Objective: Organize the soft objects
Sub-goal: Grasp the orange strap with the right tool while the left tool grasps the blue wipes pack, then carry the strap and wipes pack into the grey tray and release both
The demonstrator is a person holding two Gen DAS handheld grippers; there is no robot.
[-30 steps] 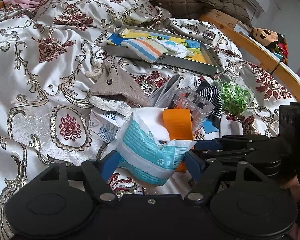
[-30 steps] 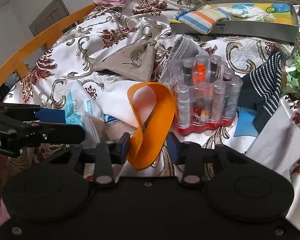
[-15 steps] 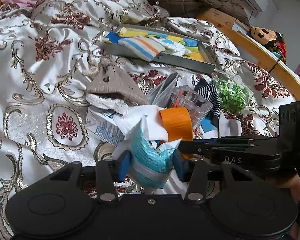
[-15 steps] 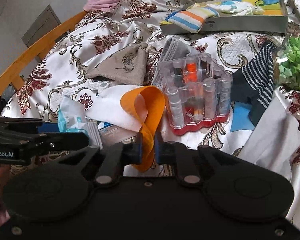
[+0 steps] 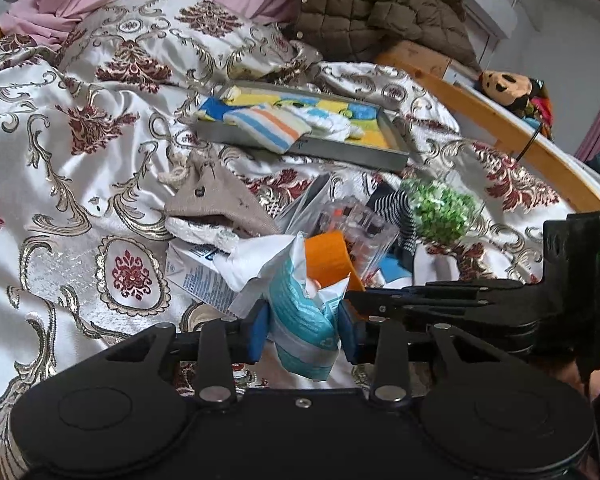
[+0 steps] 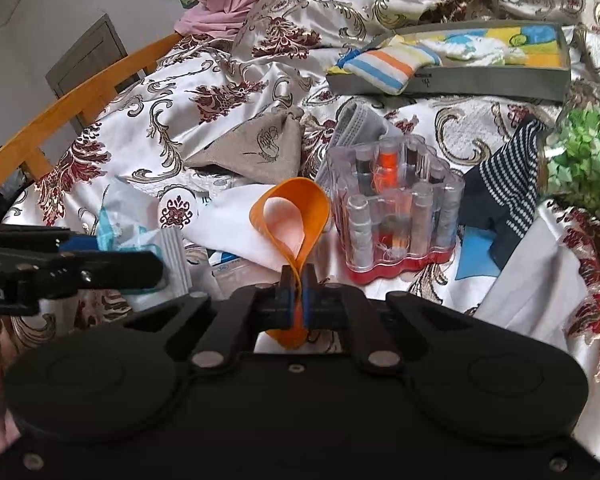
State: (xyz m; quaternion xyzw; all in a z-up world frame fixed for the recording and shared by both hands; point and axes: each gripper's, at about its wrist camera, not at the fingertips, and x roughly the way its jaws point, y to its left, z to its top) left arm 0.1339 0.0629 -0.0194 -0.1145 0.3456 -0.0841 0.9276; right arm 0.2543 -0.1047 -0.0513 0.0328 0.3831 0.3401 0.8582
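Note:
A soft teal-and-white pack [image 5: 300,312] sits between the blue pads of my left gripper [image 5: 302,330], whose jaws are closing; the pads squeeze its sides. My right gripper [image 6: 296,296] is shut on the lower end of an orange band [image 6: 296,208], whose loop stands up above the fingers. The two grippers are side by side, and the right one's black arm [image 5: 440,300] shows beside the pack. Farther back, a grey tray [image 5: 340,152] holds a striped sock [image 5: 268,130] and colourful cloths.
On the patterned bedspread lie a beige knit hat [image 6: 256,148], a clear box of thread spools [image 6: 396,216], a dark striped sock [image 6: 512,176], a jar of green bits [image 6: 584,160] and white cloth [image 6: 236,224]. A wooden bed rail [image 6: 60,108] runs along the edge.
Both grippers have closed: the left jaws came in from wide apart onto the teal pack, crumpling it, and the right jaws pinched the orange band flat.

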